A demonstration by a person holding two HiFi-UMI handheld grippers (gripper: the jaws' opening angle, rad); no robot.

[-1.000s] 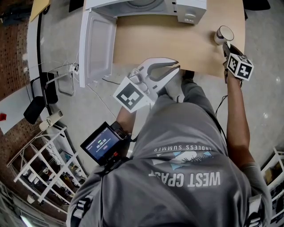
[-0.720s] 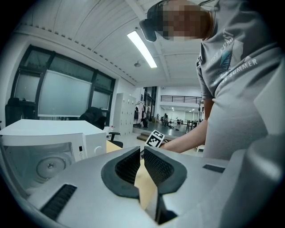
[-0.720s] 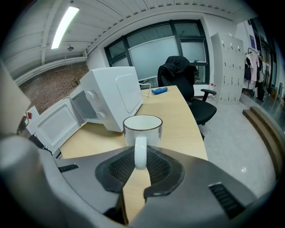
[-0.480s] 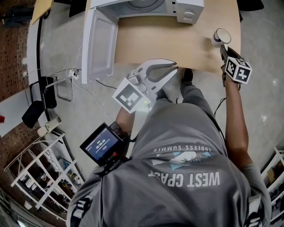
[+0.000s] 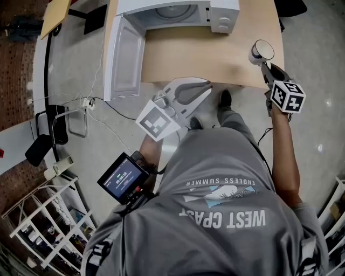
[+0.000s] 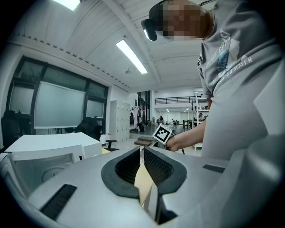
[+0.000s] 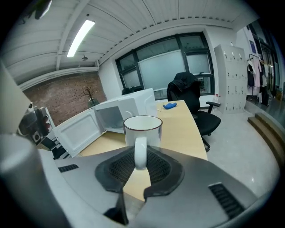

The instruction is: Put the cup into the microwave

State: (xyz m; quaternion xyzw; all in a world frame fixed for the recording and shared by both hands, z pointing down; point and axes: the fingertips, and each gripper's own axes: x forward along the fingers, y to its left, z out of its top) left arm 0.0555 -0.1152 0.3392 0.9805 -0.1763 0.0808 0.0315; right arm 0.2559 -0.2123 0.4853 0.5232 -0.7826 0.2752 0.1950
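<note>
The white cup (image 5: 262,52) with a dark rim hangs above the right end of the wooden table (image 5: 199,54). My right gripper (image 5: 264,65) is shut on its handle; in the right gripper view the cup (image 7: 142,129) stands upright just past the pads (image 7: 156,167). The white microwave (image 5: 178,13) stands at the table's far edge, its door (image 5: 125,56) swung wide open to the left, also seen as the microwave (image 7: 133,107). My left gripper (image 5: 205,85) hovers at the table's near edge, shut and holding nothing, its pads (image 6: 153,167) almost touching.
A black chair (image 7: 189,95) and a small blue object (image 7: 169,105) are at the table's far end. Cables and a power strip (image 5: 86,87) lie on the floor left of the door. A white rack (image 5: 48,215) stands at lower left.
The right gripper has lifted the cup off the table and carried it slightly left. The left gripper has drifted a little toward the table's near edge.
</note>
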